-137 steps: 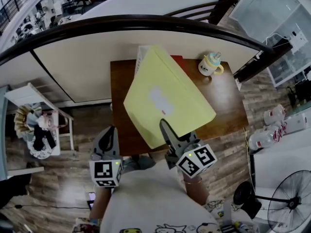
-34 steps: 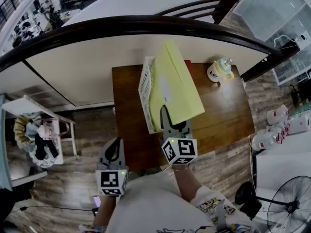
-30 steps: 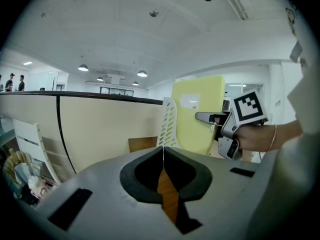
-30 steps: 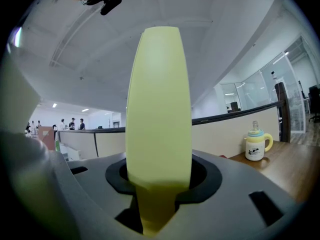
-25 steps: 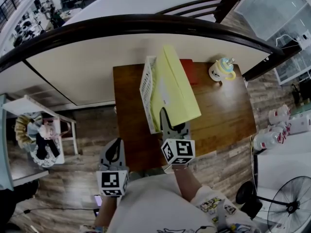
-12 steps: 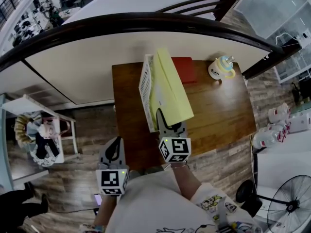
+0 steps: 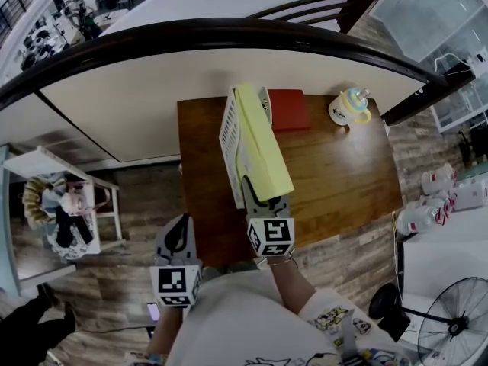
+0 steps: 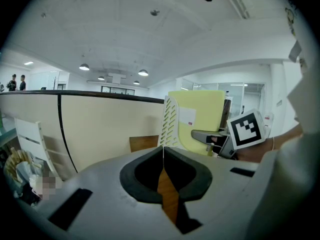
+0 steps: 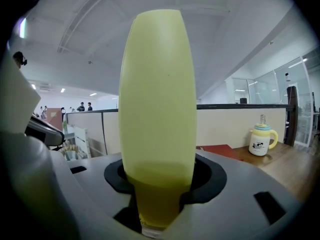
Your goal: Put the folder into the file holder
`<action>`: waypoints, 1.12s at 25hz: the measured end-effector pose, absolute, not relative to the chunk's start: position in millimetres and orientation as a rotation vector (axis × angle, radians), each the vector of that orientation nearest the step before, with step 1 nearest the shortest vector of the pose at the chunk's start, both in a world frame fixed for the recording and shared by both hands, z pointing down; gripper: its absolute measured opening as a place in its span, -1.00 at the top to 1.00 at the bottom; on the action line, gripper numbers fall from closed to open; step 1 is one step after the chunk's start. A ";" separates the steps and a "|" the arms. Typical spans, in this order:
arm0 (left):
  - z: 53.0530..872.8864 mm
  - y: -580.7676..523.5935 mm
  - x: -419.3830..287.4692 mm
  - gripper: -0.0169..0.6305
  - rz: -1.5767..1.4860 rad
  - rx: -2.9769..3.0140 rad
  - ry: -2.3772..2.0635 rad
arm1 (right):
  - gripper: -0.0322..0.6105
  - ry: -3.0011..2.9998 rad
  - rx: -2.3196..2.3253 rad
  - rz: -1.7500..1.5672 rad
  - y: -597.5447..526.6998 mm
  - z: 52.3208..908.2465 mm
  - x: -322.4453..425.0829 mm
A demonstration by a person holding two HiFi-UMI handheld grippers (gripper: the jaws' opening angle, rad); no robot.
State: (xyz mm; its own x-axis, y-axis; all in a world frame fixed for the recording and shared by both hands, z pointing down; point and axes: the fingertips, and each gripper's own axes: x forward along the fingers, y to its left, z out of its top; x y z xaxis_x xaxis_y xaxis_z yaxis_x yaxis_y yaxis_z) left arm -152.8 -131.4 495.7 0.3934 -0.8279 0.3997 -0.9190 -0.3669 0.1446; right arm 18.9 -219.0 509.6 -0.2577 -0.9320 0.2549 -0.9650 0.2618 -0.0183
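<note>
Folder point(image 7: 259, 155) upright in file holder point(image 7: 229, 139), right fingers point(image 7: 252, 197) opening around it; red book point(image 7: 290, 110), cup point(image 7: 348, 107) behind; left fingers point(image 7: 177, 239) clenched, empty.

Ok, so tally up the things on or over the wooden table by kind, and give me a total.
yellow folder: 1
white file holder: 1
red book: 1
sippy cup: 1
Total: 4
</note>
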 end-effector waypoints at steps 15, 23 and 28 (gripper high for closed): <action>496.5 -130.6 -149.2 0.93 0.365 2.312 -1.515 | 0.16 -2.380 1.725 0.285 -212.8 519.7 17.1; 495.0 -128.9 -146.1 0.93 0.367 2.312 -1.526 | 0.11 -2.394 1.714 0.331 -212.7 520.4 20.0; 493.1 -125.5 -142.2 0.93 0.368 2.316 -1.537 | 0.10 -2.425 1.692 0.352 -209.6 516.4 22.7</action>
